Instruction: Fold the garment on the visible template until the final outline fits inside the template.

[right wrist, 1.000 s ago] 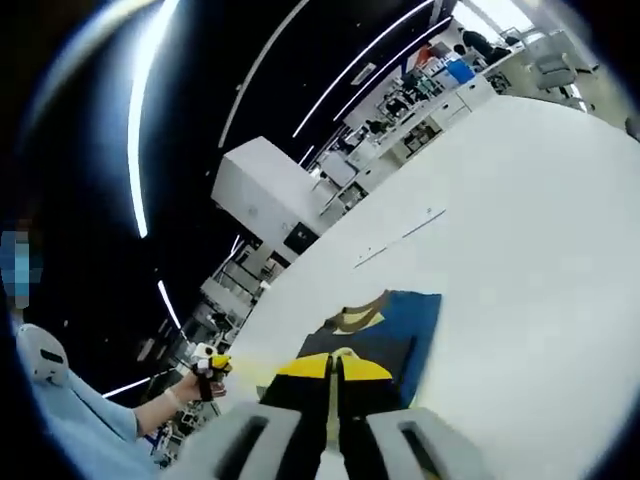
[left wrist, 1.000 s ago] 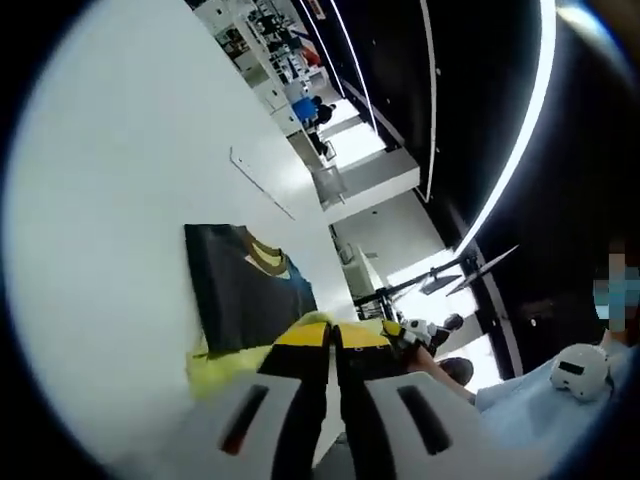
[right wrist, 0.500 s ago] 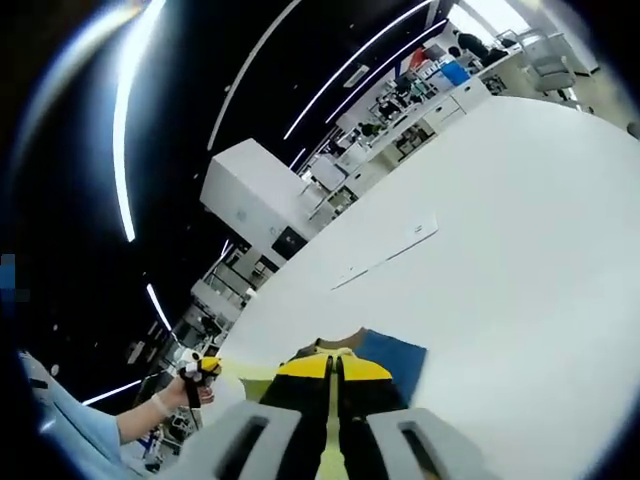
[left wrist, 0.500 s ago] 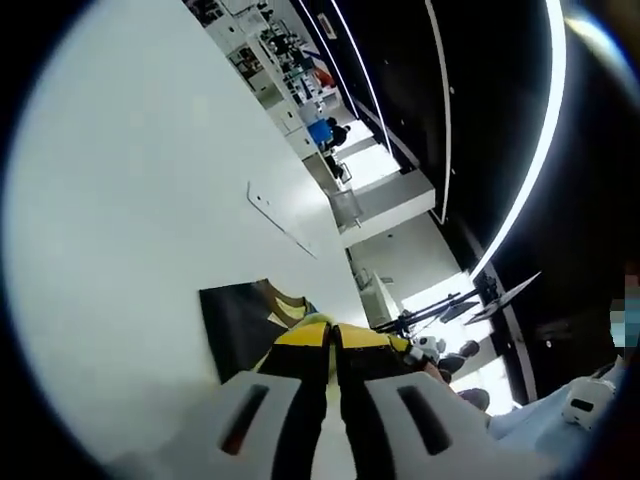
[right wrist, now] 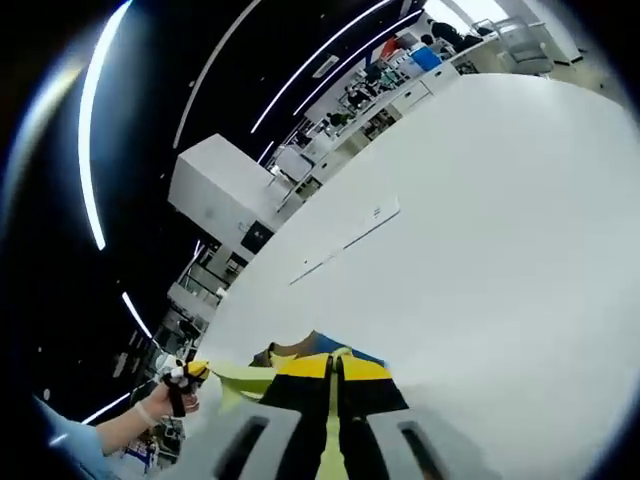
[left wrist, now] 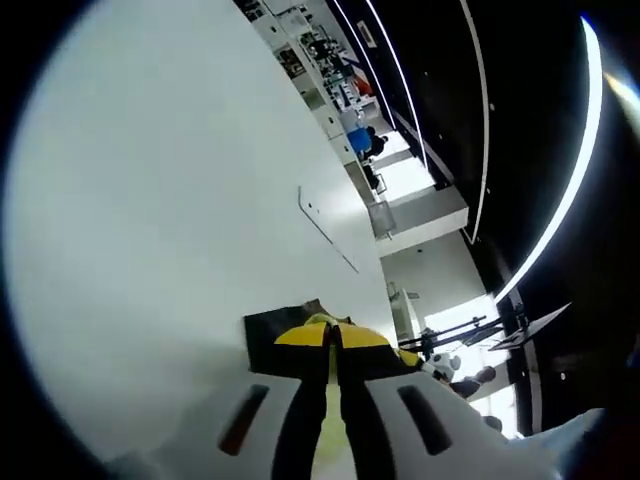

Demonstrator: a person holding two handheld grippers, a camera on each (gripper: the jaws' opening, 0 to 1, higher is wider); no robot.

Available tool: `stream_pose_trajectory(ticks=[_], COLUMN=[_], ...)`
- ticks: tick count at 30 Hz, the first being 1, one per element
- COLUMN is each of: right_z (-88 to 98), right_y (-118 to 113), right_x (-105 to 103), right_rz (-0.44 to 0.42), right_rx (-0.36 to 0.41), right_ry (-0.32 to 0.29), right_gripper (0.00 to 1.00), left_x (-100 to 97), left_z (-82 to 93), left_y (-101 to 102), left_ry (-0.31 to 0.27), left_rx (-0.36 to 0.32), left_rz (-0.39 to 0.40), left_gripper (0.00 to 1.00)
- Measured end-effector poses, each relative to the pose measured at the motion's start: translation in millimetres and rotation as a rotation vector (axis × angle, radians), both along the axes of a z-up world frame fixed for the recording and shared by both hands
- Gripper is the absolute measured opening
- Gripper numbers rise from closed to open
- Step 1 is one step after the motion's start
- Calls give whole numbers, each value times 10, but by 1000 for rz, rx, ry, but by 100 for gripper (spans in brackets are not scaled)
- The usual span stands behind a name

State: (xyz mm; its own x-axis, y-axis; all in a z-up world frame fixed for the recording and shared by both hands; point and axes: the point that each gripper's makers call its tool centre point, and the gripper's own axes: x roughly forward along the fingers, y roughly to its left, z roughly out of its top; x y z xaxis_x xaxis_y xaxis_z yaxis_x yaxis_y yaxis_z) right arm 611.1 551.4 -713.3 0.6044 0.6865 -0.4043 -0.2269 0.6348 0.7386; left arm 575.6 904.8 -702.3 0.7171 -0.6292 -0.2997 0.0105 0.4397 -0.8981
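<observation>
The garment lies on the white table (left wrist: pixel 150 200): a dark panel (left wrist: pixel 265 335) shows just left of my left gripper (left wrist: pixel 333 336). That gripper's yellow-tipped jaws stand together, with yellow-green fabric (left wrist: pixel 328 420) pinched between them. In the right gripper view a blue and tan part of the garment (right wrist: pixel 300 349) peeks out ahead of my right gripper (right wrist: pixel 333 366), which is also shut on yellow-green cloth (right wrist: pixel 240 372) that trails off to the left. A hand holds the left gripper (right wrist: pixel 180 378) at the left, and the right gripper (left wrist: pixel 425 362) appears low on the right.
A thin marked line (left wrist: pixel 325 228) runs across the table beyond the garment, also visible as the line (right wrist: pixel 345 240). Past the table's far edge stand a white block (right wrist: pixel 225 185), desks and seated people (left wrist: pixel 362 140) under a dark ceiling with light strips.
Both grippers have carried the yellow-green cloth forward over the garment. Much less of the dark and blue panel shows ahead of the jaws, and the marked line looks nearer.
</observation>
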Motion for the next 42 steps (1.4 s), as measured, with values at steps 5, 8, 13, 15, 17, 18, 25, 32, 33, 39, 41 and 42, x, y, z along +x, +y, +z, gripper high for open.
stream_pose_trajectory(ticks=[5, 8, 13, 15, 17, 18, 25, 32, 33, 39, 41, 42], right_z=[-145, -229, -338, -358, -373, -385, -385, -296, -273, -146, -131, -132], right_y=[-18, -21, -14, -18, -21, -33, -16, 18, 20, 19, -3, -2], right_x=[60, 65, 32, 26, 23, 26, 9, -5, -13, -25, -30, -44], right_rz=[-16, -15, -2, 0, 2, 3, 9, 48, 54, 86, 122, 141], right_rx=[-20, -40, -75, -87, -91, -102, -103, -119, -118, -150, -208, -229], right_ry=[30, 44, 59, 59, 61, 57, 55, -3, -6, -68, -110, -119], right_gripper=[0, 0, 0, 0, 0, 0, 0, 1, 5, 29, 37, 42], left_x=[35, 31, -7, -16, -25, -27, -19, -21, -10, 76, 113, 108], left_z=[-148, -228, -374, -428, -469, -486, -449, -318, -311, -201, -180, -181], left_y=[10, 5, 20, 41, 36, 33, 36, 44, 69, 132, 146, 136], left_ry=[27, 45, 77, 87, 94, 95, 27, -66, -87, -241, -303, -319], left_rx=[32, 56, 85, 106, 122, 127, 175, 252, 288, 476, 563, 589], left_rz=[16, 19, 24, 27, 25, 23, -11, -41, -42, -92, -131, -155], left_gripper=[0, 0, 0, 0, 0, 0, 0, 1, 2, 22, 36, 41])
